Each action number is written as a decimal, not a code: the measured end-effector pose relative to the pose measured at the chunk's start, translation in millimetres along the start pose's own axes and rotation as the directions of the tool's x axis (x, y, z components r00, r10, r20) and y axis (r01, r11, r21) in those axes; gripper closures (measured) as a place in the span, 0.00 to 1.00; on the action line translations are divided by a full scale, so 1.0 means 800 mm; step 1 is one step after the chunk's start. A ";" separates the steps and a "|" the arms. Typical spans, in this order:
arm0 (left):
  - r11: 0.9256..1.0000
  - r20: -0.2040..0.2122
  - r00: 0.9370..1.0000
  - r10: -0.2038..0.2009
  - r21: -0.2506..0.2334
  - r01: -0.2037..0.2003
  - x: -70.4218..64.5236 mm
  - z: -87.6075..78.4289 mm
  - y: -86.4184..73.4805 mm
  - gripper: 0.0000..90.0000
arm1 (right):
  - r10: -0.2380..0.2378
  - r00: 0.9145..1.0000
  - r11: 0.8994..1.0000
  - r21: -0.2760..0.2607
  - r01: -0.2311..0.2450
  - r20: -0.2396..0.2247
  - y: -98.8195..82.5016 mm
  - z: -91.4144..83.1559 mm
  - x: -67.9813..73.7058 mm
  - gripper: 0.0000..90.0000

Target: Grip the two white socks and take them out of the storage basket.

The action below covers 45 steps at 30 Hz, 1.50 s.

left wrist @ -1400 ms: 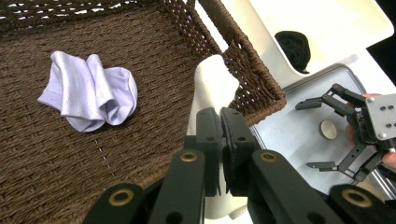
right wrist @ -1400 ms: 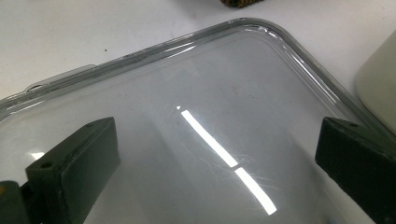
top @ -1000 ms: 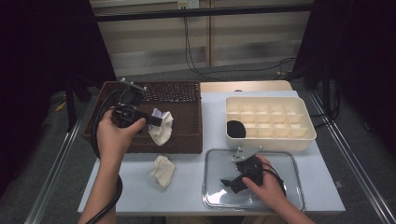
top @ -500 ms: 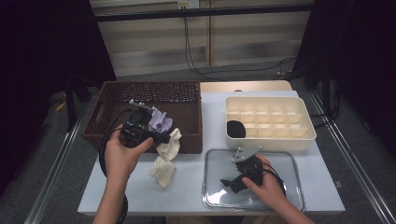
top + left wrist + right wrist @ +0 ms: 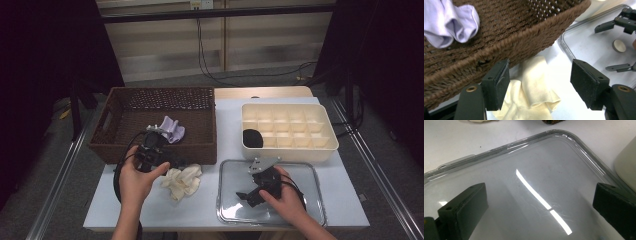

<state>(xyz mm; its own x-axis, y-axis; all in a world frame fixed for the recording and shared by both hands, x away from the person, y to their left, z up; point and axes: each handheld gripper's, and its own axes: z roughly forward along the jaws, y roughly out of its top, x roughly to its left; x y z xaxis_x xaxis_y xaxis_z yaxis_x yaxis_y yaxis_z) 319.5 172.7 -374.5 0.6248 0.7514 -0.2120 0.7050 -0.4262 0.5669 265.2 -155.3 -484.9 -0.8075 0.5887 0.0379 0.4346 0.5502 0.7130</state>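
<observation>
My left gripper (image 5: pixel 176 164) hovers low at the basket's near wall, pointing at a crumpled cream cloth (image 5: pixel 182 181) on the white table. Its jaws have just been opening and stand open (image 5: pixel 539 85); the cream cloth (image 5: pixel 534 85) lies below and between them, and the pads do not touch it. A lavender cloth (image 5: pixel 171 129) lies loose in the brown wicker basket (image 5: pixel 125 107), also seen as the lavender cloth (image 5: pixel 454 22) past the basket wall (image 5: pixel 499 50). My right gripper (image 5: pixel 244 197) rests open (image 5: pixel 539 205) over a clear tray (image 5: pixel 499 147), holding nothing.
A cream compartment box (image 5: pixel 320 150) stands at the back right, with a black item (image 5: pixel 252 138) in one cell. The clear tray (image 5: pixel 310 172) lies in front of it. A small round disc (image 5: pixel 619 45) lies on the tray between the right gripper's jaws. Table edges are close on the near side.
The left gripper let go of the pale cloth it held over the basket, which now lies in the basket. It moved down and toward the near side, over the cream cloth. The right hand stayed still.
</observation>
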 end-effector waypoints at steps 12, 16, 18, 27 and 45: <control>1.000 0.023 1.000 -0.008 0.025 0.007 -0.001 0.039 -0.025 0.37 | 0.002 1.000 1.000 0.001 -0.002 0.002 0.000 0.000 0.000 0.00; 0.999 0.017 1.000 0.005 0.036 -0.005 -0.004 0.050 -0.031 0.41 | 0.004 1.000 1.000 0.002 -0.004 0.001 0.000 0.000 0.000 0.00; 0.999 0.015 1.000 0.008 0.046 -0.008 -0.006 0.054 -0.033 0.43 | 0.004 1.000 1.000 0.002 -0.004 0.002 0.000 0.000 0.000 0.00; 0.996 -0.017 0.999 0.037 0.085 -0.035 -0.009 0.069 -0.040 0.47 | 0.004 1.000 1.000 0.002 -0.004 0.002 0.000 0.000 0.001 0.00; 0.997 0.075 0.997 -0.006 0.083 0.000 -0.025 0.075 -0.032 0.92 | 0.001 1.000 1.000 0.000 -0.001 0.001 0.000 0.000 0.000 0.00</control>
<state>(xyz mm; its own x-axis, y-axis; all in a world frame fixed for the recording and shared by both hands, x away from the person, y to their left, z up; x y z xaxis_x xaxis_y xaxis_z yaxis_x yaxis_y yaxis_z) 309.2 138.6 -432.2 0.6439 0.7143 -0.2742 0.7302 -0.4667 0.4990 265.1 -155.1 -484.9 -0.8067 0.5898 0.0378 0.4353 0.5497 0.7130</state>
